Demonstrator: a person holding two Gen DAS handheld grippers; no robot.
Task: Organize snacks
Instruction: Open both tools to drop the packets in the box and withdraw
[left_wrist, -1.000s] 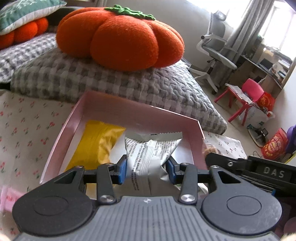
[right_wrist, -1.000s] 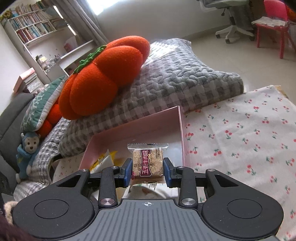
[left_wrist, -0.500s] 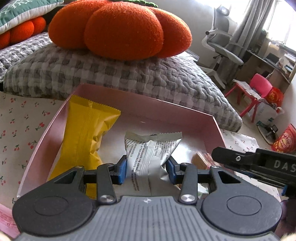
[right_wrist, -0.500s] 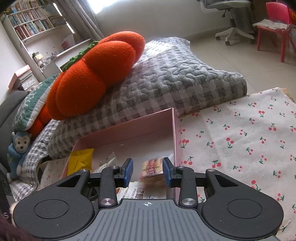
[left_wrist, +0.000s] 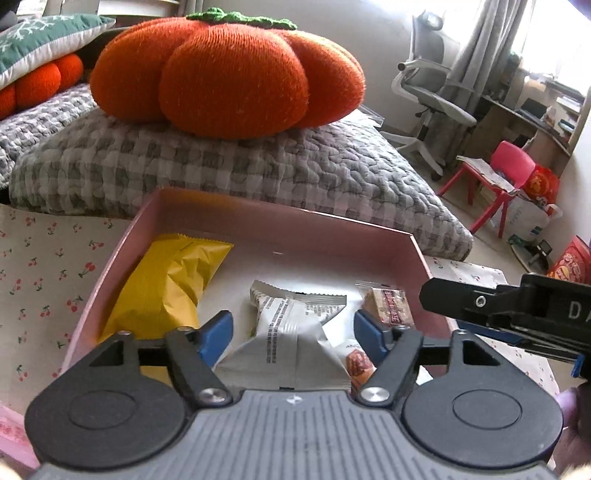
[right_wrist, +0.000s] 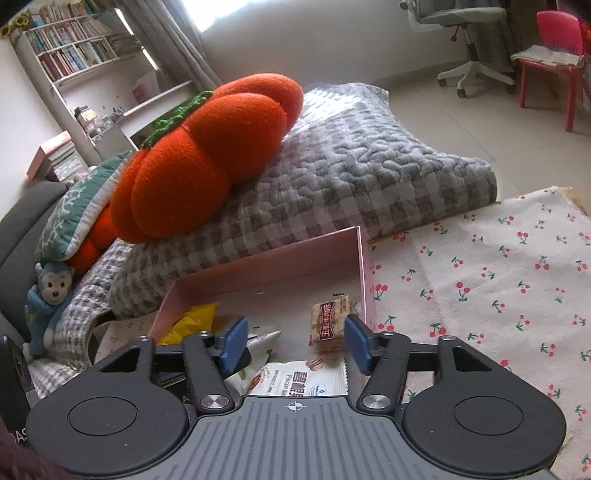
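A pink box (left_wrist: 273, 218) (right_wrist: 295, 251) sits on the cherry-print cloth. It holds a yellow snack packet (left_wrist: 166, 288) (right_wrist: 195, 317), a silver-white packet (left_wrist: 291, 332), a small brown biscuit pack (left_wrist: 388, 306) (right_wrist: 328, 321) and a white pecan packet (right_wrist: 303, 380). My left gripper (left_wrist: 293, 334) is open over the box, with the silver-white packet lying loose between its blue pads. My right gripper (right_wrist: 293, 341) is open and empty, just above the biscuit pack, and also shows in the left wrist view (left_wrist: 517, 314).
A grey checked quilt (left_wrist: 221, 166) with an orange pumpkin cushion (left_wrist: 229, 70) lies right behind the box. The cherry-print cloth (right_wrist: 498, 288) spreads to the right. A pink chair (left_wrist: 506, 173) and an office chair (left_wrist: 432, 96) stand on the floor beyond.
Both grippers opened. The left let go of the silver-white packet and the right dropped the brown biscuit pack; both now lie in the pink box.
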